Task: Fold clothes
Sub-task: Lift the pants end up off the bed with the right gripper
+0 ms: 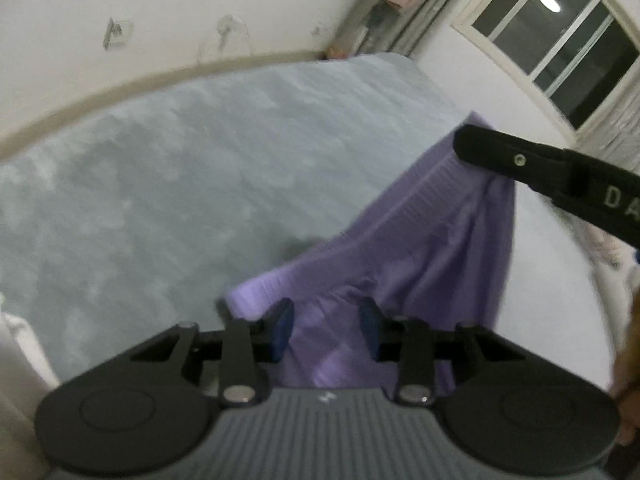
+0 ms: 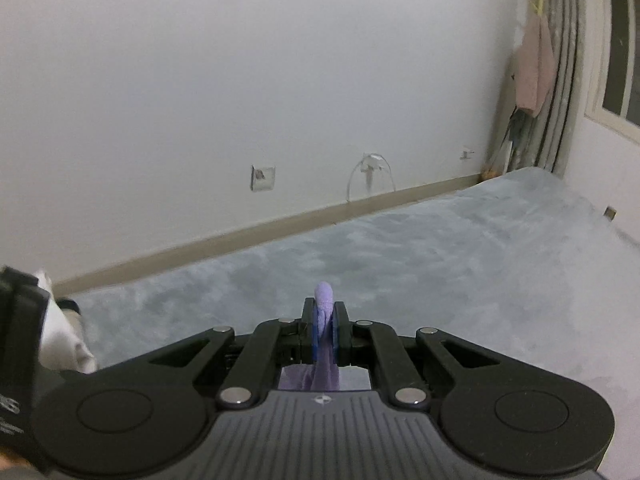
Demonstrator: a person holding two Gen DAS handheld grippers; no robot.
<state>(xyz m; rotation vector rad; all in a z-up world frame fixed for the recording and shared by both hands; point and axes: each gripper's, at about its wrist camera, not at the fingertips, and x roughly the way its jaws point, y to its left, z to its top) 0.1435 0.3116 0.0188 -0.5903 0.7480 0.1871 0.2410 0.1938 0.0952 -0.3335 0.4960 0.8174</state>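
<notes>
Purple garment (image 2: 325, 322) is pinched by the right gripper (image 2: 325, 330); the left gripper (image 1: 326, 330) (part-open) straddles its hem, pads not pressing.

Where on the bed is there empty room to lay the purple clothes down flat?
The grey bed is bare from the skirting to the purple garment, which takes up the near right. White cloth crowds the near left.

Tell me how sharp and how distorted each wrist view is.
Left wrist view: motion-smeared, the purple garment and grey blanket soft; a ceiling light reflects in the dark window. Right wrist view: crisper, wall socket legible, though the fisheye bows the skirting board.
</notes>
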